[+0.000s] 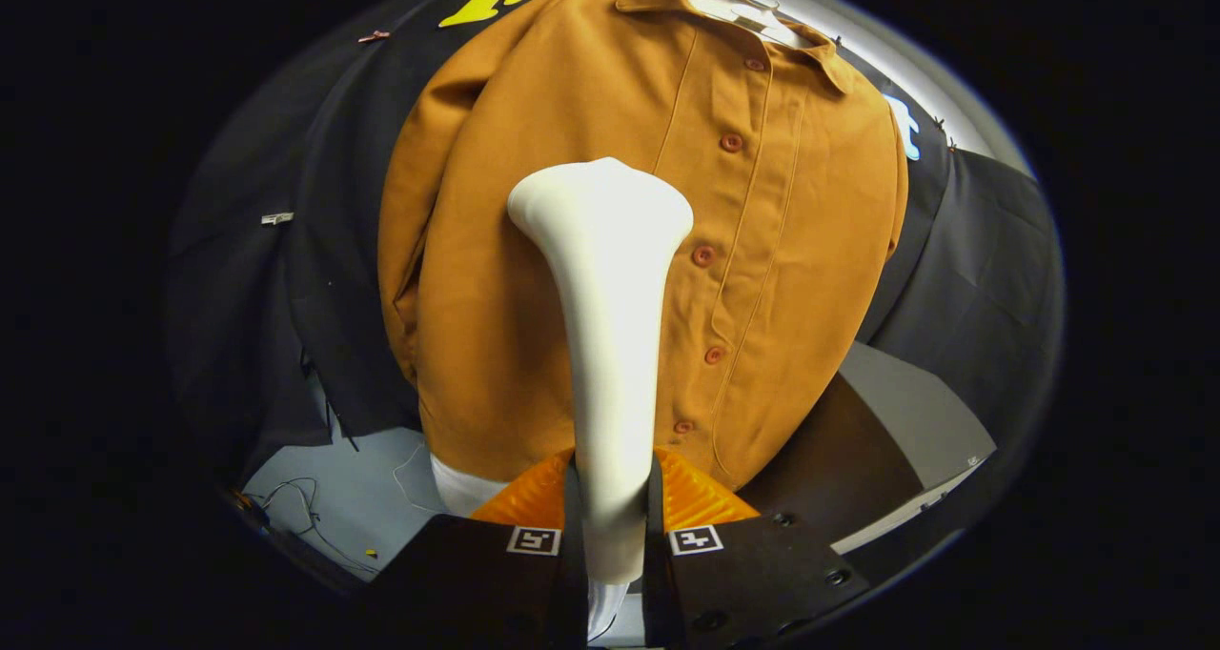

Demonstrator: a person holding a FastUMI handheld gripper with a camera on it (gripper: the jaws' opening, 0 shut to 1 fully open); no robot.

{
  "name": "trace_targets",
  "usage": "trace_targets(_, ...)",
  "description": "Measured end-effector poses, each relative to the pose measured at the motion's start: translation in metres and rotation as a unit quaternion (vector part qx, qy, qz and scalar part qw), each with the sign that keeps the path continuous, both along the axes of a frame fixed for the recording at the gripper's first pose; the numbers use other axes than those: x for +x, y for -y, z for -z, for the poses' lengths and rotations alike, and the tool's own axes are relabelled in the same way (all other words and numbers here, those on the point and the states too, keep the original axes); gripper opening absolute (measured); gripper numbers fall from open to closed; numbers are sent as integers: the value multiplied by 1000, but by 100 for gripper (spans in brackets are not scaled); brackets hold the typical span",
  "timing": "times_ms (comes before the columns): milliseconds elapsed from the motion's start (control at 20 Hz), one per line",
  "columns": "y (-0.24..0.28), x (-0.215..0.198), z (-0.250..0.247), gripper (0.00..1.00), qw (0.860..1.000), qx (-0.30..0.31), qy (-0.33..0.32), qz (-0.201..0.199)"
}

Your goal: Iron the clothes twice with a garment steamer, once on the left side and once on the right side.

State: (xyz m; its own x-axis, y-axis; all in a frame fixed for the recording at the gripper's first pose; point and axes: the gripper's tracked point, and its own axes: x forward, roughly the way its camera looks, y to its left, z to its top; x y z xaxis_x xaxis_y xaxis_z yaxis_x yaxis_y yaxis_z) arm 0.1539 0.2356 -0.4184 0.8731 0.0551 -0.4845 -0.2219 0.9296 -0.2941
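Between the fingers of the hand-held gripper (610, 526), clamped from both sides, stands the white garment steamer (605, 278). Its head lies over the brown shirt (791, 212), just beside the button row.

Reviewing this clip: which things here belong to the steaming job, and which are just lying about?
Job:
- steamer, white, clamped between the gripper fingers, head held up against the shirt
- shirt, brown, buttoned, hanging ahead of the fingers

Lying about:
- cable on the floor, below the shirt
- clip on the black cloth beside the shirt
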Motion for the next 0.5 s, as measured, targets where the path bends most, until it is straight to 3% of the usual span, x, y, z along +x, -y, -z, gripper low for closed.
trace_targets(500,21,-37,37,26,998,11,-57,5)
